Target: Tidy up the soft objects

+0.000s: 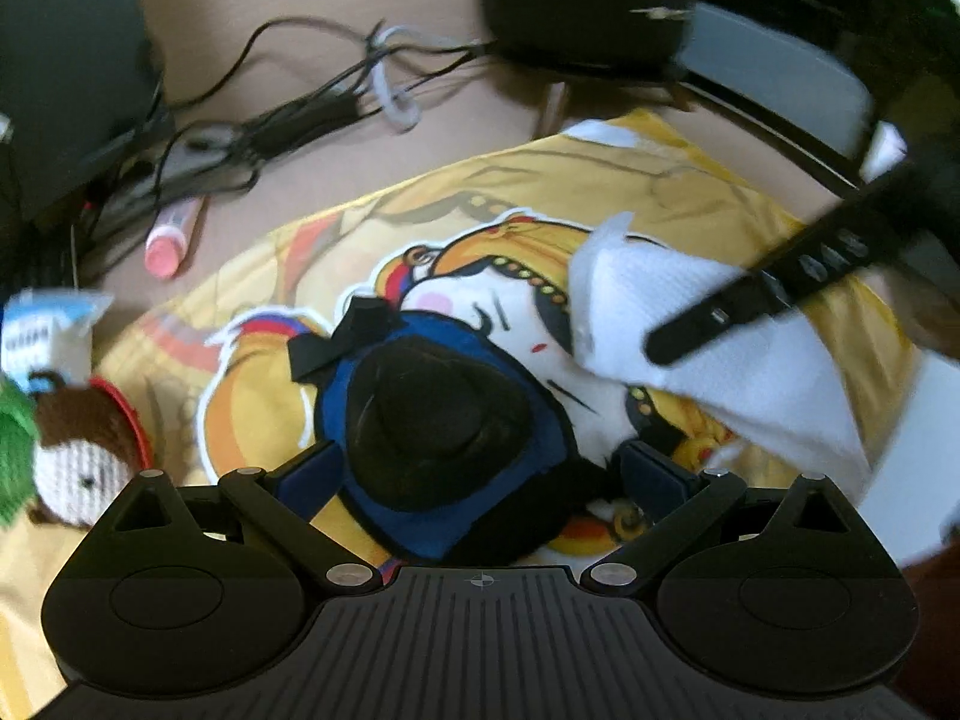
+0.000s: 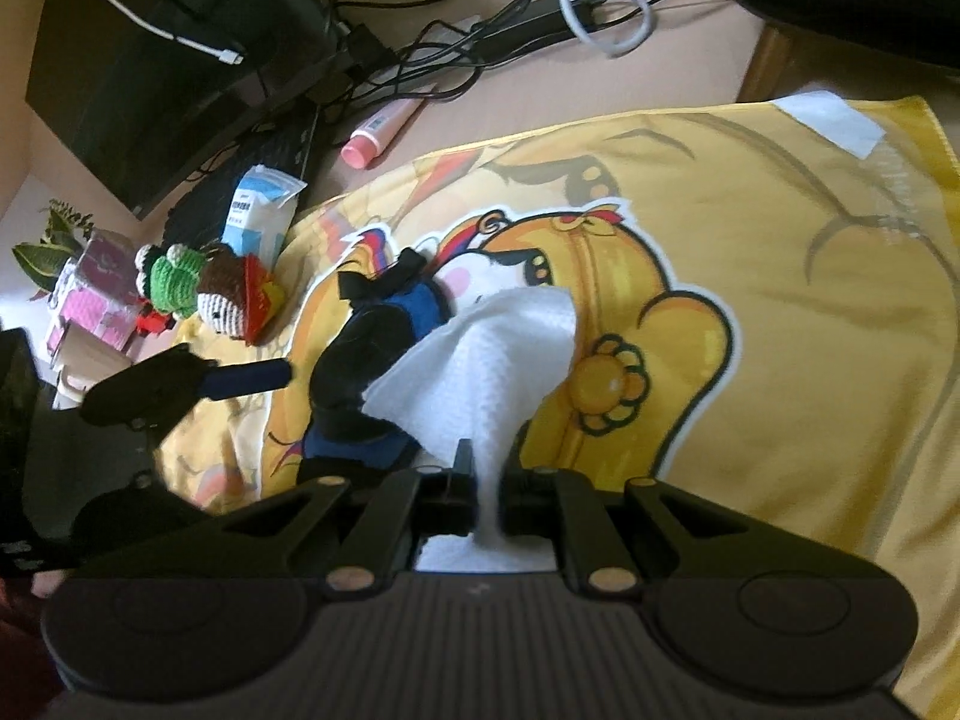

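A black and blue soft toy (image 1: 432,420) with a black bow lies on the yellow cartoon-print cloth (image 1: 690,180). My left gripper (image 1: 480,471) is open, its blue-padded fingers (image 1: 306,480) standing either side of the toy's near end. My right gripper (image 2: 483,480) is shut on a white paper tissue (image 2: 492,348), which fans out above the cloth and overlaps the toy (image 2: 360,354). In the left wrist view the tissue (image 1: 720,354) hangs from the right gripper's fingers (image 1: 720,318) at the right. The left gripper's finger (image 2: 252,378) shows at the left of the right wrist view.
Crocheted toys, a brown-and-white one (image 2: 225,300) and a green one (image 2: 174,276), sit at the cloth's left edge by a blue-white packet (image 2: 258,210) and a pink box (image 2: 96,294). A pink tube (image 2: 378,132), tangled cables (image 2: 456,42) and black equipment (image 2: 168,42) fill the back.
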`<state>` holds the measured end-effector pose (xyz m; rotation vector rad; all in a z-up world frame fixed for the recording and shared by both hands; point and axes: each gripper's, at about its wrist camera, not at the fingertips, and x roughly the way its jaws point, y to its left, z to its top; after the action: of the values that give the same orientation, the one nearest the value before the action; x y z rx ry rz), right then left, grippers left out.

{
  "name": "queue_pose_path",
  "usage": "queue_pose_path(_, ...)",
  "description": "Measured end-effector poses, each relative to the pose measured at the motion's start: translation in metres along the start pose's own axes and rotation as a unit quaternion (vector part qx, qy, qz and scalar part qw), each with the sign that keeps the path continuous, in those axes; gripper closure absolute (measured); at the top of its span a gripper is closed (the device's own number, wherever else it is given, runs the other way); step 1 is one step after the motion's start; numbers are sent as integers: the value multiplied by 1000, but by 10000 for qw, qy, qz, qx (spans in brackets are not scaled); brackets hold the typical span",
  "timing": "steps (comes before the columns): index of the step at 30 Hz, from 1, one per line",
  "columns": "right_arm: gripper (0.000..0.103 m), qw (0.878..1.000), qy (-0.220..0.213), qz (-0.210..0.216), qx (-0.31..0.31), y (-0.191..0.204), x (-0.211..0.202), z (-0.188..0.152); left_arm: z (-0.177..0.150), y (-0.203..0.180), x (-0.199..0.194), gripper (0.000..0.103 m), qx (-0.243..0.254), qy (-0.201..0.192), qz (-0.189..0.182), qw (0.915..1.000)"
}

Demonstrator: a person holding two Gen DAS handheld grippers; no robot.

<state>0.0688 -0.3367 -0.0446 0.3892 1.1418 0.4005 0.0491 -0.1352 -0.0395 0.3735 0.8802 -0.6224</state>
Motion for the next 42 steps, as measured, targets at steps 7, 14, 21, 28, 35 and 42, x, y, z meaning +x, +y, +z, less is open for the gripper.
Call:
queue_pose_path(7,94,9991,47,138,-398,14,4,0,-10,8,-2,2,1004,-38,-17,9949)
queue_pose_path(14,94,9977,374,167,-541,29,34,0,6,20,35,2,493,233,-260,9982)
queue_pose_path(21,92,9960,430,775,72,20,52,17,4,28,44,0,116,168,-491,9986)
queue_pose_path(28,92,9873,310,1463,542,15,42,30,17,29,30,0,30,-333,-1123,9931)
queue_pose_path(35,92,9970,295,665,268,3,34,38,11,-1,36,0,897,-114,-444,9949)
queue_pose_path(42,90,9960,-177,-851,-215,-20,9,40,3,44,17,0,-813,-37,-750,9939)
